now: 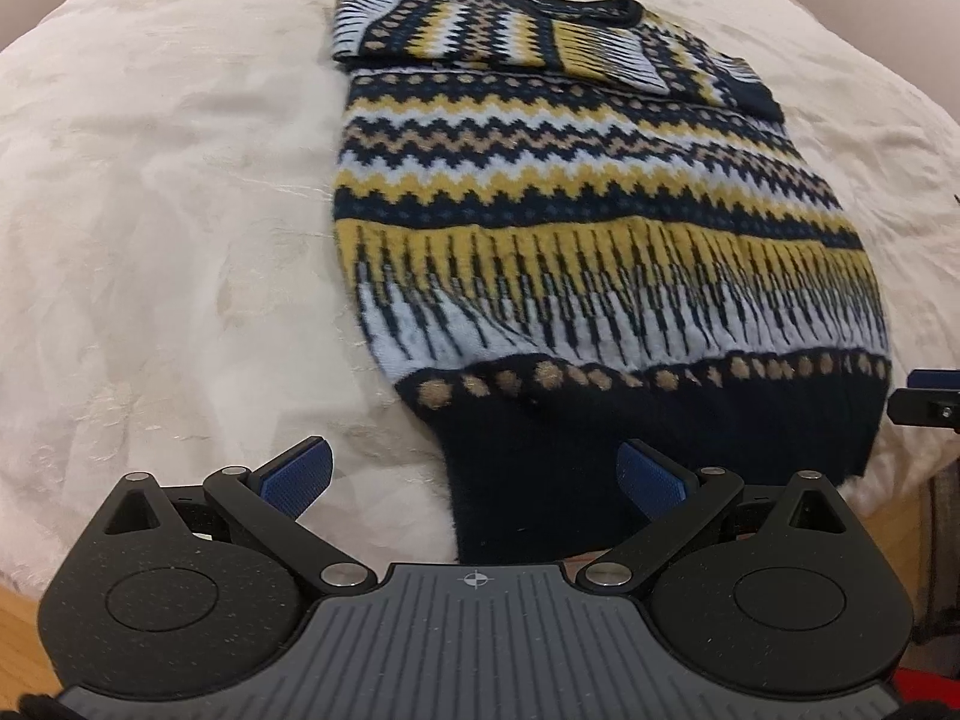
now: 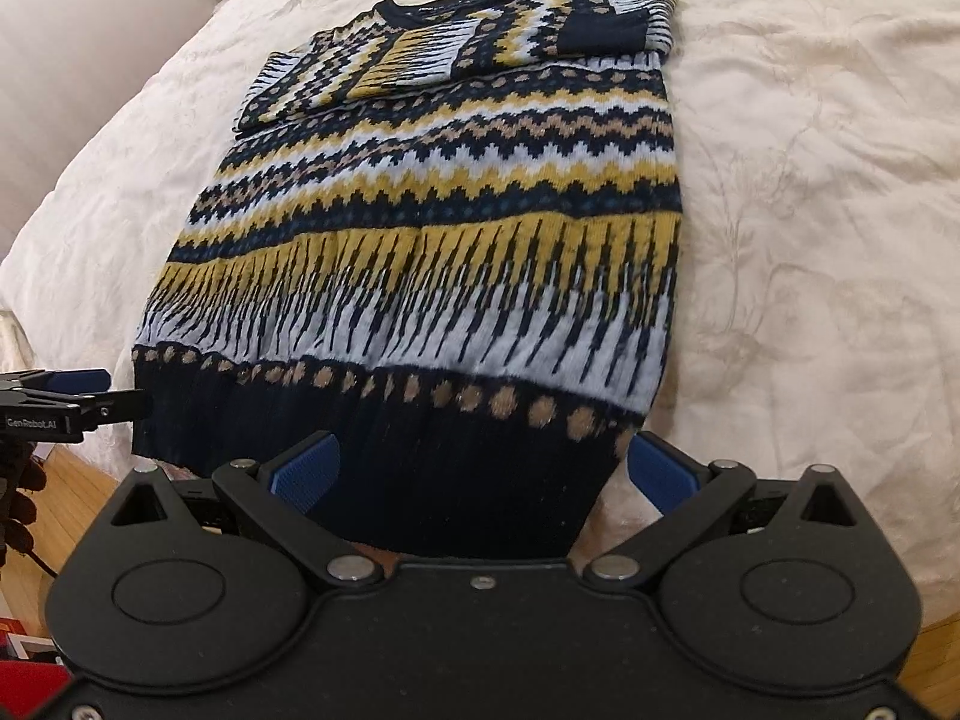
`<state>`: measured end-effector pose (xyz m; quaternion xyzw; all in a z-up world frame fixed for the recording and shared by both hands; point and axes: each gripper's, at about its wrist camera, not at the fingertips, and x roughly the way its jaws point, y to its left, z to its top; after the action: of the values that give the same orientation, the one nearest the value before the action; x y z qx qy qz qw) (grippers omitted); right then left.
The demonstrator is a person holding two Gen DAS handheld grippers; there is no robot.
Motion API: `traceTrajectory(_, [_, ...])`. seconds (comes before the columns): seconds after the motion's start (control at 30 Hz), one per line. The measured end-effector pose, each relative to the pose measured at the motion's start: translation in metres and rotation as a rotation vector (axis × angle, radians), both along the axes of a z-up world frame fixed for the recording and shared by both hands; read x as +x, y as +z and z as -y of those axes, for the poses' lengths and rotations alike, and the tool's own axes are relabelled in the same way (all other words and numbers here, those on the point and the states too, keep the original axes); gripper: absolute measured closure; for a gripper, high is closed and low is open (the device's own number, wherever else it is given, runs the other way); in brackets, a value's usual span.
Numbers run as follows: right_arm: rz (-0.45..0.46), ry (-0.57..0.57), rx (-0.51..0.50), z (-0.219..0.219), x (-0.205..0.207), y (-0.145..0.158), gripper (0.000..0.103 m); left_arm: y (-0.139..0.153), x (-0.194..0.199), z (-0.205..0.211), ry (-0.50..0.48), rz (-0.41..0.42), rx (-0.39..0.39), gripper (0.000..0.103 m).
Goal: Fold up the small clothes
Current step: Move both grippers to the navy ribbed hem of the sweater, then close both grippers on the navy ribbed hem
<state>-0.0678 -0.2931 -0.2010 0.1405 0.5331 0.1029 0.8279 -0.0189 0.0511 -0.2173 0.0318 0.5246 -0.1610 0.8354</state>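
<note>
The left tongs [image 1: 474, 474] hover released, blue pads spread wide, at the near-left corner of the sweater [image 1: 600, 210], one pad over bare bedspread [image 1: 150, 210] and the other over the dark ribbed hem [image 1: 660, 450]. The sweater itself lies flat and lengthwise on the bed, collar at the far end, both sleeves already crossed over the chest, the hem hanging slightly over the near edge. Further right, the right tongs [image 2: 480, 468] are likewise released, straddling the hem's right corner. The step in hand looks like the bottom-up fold, so each pair should close on its own corner through both knit layers, pinching the ribbing rather than the looser patterned body. Lifting both corners together and level, then carrying them towards the collar, should keep the sides aligned; the thick knit may sag in the middle, so modest outward tension would help.
</note>
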Motion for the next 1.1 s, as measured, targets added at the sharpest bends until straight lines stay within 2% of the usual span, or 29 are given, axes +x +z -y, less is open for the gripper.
traceTrajectory(0.2, [0.01, -0.05, 0.044, 0.006, -0.005, -0.008, 0.0, -0.008, 0.006, 0.009, -0.033, 0.0, -0.019, 0.0])
traceTrajectory(0.53, [-0.036, -0.125, 0.1, 0.017, -0.001, -0.032, 0.0, -0.037, 0.025, 0.009, -0.011, -0.063, -0.02, 0.0])
traceTrajectory(0.77, [-0.054, -0.15, 0.126, 0.017, 0.005, -0.047, 0.0, -0.049, 0.03, 0.009, -0.009, -0.078, -0.024, 0.0])
traceTrajectory(1.1, [-0.036, -0.152, 0.179, 0.014, 0.004, -0.052, 0.0, -0.046, 0.02, -0.002, 0.009, -0.051, -0.068, 0.001])
